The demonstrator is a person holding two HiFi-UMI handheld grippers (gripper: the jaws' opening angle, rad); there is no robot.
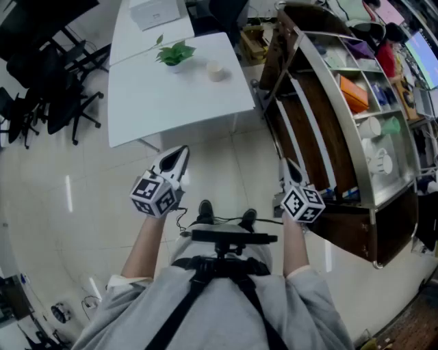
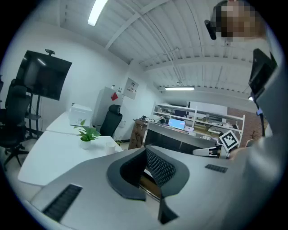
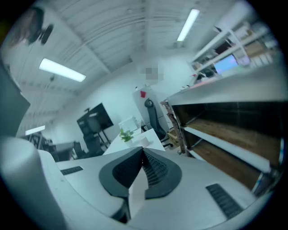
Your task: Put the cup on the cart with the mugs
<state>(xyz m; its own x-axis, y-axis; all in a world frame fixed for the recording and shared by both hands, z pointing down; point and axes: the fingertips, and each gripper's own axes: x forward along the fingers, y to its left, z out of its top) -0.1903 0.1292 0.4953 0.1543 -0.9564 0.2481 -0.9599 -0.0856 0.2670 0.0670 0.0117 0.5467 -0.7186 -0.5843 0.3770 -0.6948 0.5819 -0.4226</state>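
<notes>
The pale cup [image 1: 216,70] stands on the white table [image 1: 157,102] beside a small potted plant [image 1: 175,53]. In the left gripper view the cup [image 2: 110,145] is ahead and to the left, far off; in the right gripper view the cup [image 3: 142,141] shows just past the jaw tips. The cart [image 1: 328,123] with white mugs [image 1: 373,128] on its shelf stands at the right. My left gripper [image 1: 179,154] and right gripper [image 1: 287,165] hang over the floor in front of me, both shut and empty, jaw tips touching. Neither is near the cup.
Black office chairs [image 1: 48,96] crowd the left of the table. A white box [image 1: 156,11] lies on a second table behind. The cart's shelves hold an orange box [image 1: 353,92] and other items. Cardboard boxes [image 1: 253,42] sit between table and cart. Tiled floor lies between me and the table.
</notes>
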